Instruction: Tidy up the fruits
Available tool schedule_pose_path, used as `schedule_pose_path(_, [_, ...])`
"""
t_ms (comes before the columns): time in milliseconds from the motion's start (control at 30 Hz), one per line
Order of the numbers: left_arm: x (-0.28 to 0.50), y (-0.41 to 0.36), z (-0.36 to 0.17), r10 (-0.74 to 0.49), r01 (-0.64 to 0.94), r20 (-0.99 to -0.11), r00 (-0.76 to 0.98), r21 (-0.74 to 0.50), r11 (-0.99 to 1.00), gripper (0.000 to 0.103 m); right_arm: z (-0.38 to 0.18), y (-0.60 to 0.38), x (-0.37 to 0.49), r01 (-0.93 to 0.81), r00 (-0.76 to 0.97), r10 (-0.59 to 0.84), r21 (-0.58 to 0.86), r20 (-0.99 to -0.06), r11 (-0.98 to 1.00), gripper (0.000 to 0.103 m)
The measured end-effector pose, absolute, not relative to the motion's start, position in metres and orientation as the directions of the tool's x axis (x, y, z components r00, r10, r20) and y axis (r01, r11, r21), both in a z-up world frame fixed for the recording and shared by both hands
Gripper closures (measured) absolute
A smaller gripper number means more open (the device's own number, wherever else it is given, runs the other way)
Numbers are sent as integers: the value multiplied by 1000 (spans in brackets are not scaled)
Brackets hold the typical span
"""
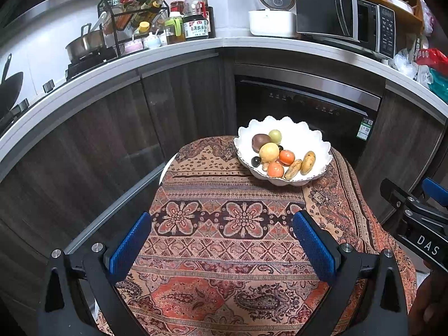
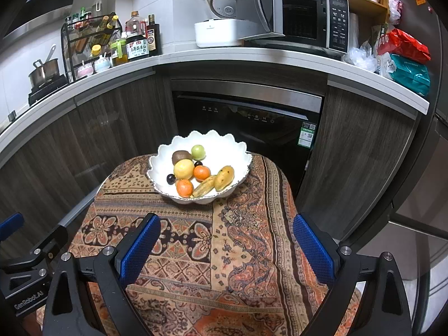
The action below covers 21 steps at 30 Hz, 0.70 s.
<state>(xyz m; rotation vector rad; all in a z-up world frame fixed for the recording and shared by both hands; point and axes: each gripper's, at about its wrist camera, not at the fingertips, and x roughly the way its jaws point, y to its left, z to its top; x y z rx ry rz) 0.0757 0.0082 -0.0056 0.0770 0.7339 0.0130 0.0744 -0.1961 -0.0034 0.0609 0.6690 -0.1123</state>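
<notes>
A white scalloped ceramic bowl (image 1: pixel 316 142) sits at the far end of a small worktop covered by a patterned orange-brown cloth (image 1: pixel 229 240). All the fruits lie inside it: a brown kiwi (image 1: pixel 260 142), a pale green round fruit (image 1: pixel 275 136), a yellow round fruit (image 1: pixel 268 152), two orange tangerines (image 1: pixel 286 157), two yellow-brown mangoes (image 1: pixel 308 162) and dark grapes (image 1: pixel 255 161). The left claw (image 1: pixel 222 240) hangs over the cloth, blue pads wide apart and empty. The right claw (image 2: pixel 226 245) is likewise spread and empty. Only the left view shows a black wok (image 1: pixel 9 86) on the stove; only the right view shows the grey refrigerator door (image 2: pixel 425 168).
</notes>
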Motion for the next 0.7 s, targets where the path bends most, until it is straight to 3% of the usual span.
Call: schedule_pose_path(700, [78,7,-10,21,31,-691,722,62,998,0,-9,-196,75,126,769,-80,27,-635,992,7])
